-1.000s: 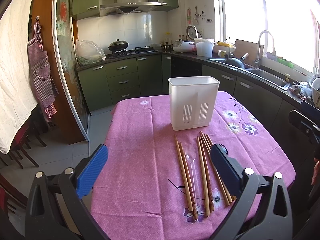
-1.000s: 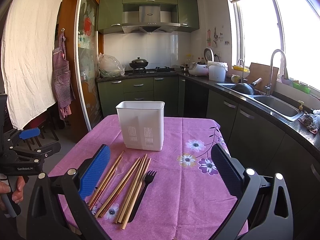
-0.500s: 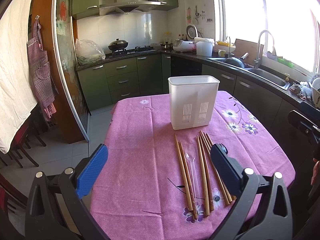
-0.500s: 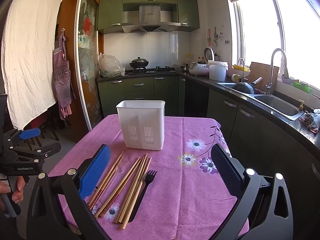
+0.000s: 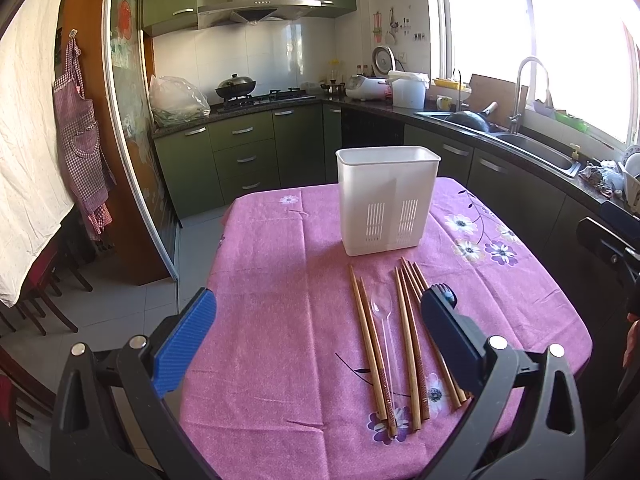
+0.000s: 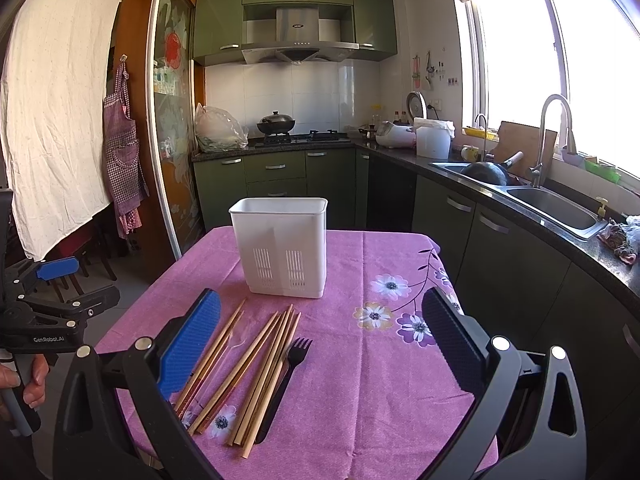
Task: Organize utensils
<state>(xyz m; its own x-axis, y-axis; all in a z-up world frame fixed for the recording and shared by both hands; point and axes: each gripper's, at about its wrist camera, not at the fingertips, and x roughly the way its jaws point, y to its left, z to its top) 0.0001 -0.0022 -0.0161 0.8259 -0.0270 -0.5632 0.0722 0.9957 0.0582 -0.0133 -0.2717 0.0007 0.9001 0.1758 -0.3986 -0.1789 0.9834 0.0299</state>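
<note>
A white slotted utensil holder [image 5: 387, 199] [image 6: 282, 246] stands upright on the purple flowered tablecloth [image 5: 280, 320] [image 6: 372, 380]. In front of it lie several wooden chopsticks [image 5: 370, 344] [image 6: 260, 364], a clear plastic spoon [image 5: 382, 312] and a black plastic fork [image 6: 290, 368]. My left gripper [image 5: 316, 328] hovers open near the table's front edge, its right finger over the chopsticks' right side. Above the near edge my right gripper [image 6: 320, 332] is open too, with the chopsticks and fork between its fingers and below them. Neither holds anything.
Green kitchen cabinets [image 6: 276, 176] and a counter with a sink [image 6: 552, 204] run behind and to the right of the table. A glass sliding door [image 5: 132, 152] and an apron [image 5: 82, 136] are on the left. The left gripper's body, held by a hand [image 6: 24, 380], shows at left.
</note>
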